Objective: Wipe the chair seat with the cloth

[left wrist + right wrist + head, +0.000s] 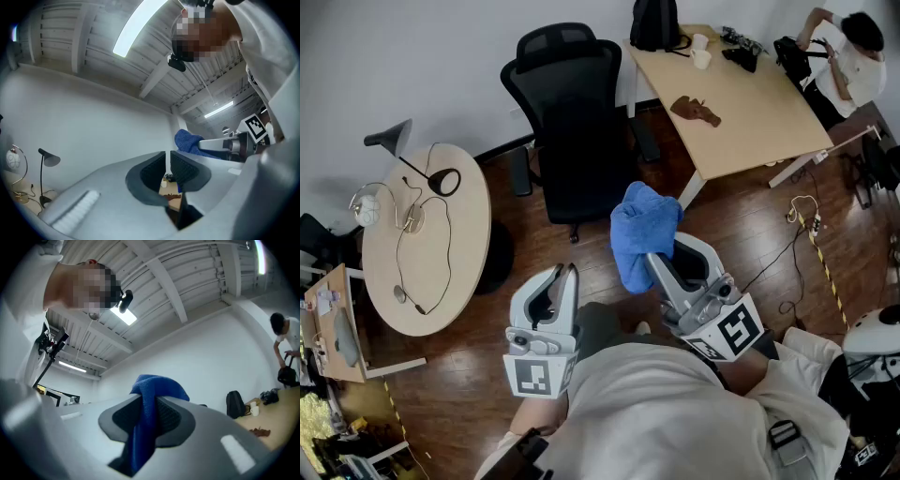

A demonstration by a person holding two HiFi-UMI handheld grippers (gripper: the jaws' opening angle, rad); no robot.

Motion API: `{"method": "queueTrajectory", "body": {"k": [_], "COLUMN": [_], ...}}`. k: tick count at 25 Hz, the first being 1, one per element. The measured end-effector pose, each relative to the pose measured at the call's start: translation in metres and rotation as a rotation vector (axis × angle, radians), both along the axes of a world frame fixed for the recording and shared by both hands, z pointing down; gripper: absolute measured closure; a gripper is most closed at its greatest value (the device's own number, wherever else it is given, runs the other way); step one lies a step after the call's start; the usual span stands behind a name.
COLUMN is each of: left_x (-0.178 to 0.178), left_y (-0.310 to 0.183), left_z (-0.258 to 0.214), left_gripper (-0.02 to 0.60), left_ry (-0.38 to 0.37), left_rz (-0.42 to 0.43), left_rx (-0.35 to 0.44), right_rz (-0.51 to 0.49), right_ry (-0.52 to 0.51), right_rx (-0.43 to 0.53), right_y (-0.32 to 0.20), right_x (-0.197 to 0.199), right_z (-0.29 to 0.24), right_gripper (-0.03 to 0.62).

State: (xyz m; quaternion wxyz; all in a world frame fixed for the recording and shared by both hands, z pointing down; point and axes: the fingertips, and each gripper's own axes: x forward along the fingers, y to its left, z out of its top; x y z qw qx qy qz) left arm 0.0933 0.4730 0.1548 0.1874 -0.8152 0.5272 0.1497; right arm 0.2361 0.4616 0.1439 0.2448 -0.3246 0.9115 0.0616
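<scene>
The black office chair (572,122) stands ahead of me on the wood floor, its seat (581,183) bare. A blue cloth (639,230) hangs bunched from my right gripper (661,253), which is shut on it just in front of the seat's near right corner. In the right gripper view the cloth (157,385) is pinched between the pads and rises above my right gripper (150,411). My left gripper (565,270) is held low beside the right one, short of the chair. Its jaws (168,161) stand a narrow gap apart with nothing between them.
A round table (427,244) with a desk lamp (403,150) and cables is to the chair's left. A wooden desk (741,94) with a backpack (656,23) stands at the right rear, with a person (853,56) at its far end. Cables (806,225) lie on the floor at right.
</scene>
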Motion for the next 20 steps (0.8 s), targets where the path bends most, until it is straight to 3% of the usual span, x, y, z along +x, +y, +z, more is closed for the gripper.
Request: {"method": "queueTrajectory", "body": {"k": [8, 17, 20], "left_x": [-0.049, -0.137, -0.162], "left_y": [-0.121, -0.32, -0.391], "left_z": [0.024, -0.016, -0.005], "left_gripper": [0.348, 0.37, 0.37], "left_ry": [0.047, 0.051, 0.04], "left_rz": [0.017, 0.078, 0.055], "left_rx": [-0.03, -0.051, -0.105], "right_rz": [0.025, 0.044, 0.044], "right_ry": [0.019, 0.083, 0.093], "right_rx": [-0.012, -0.062, -0.142], "right_y": [-0.112, -0.321, -0.4], "right_x": [-0.032, -0.123, -0.15], "right_z": [0.017, -0.008, 0.009], "right_gripper": [0.517, 0.522, 0.522]}}
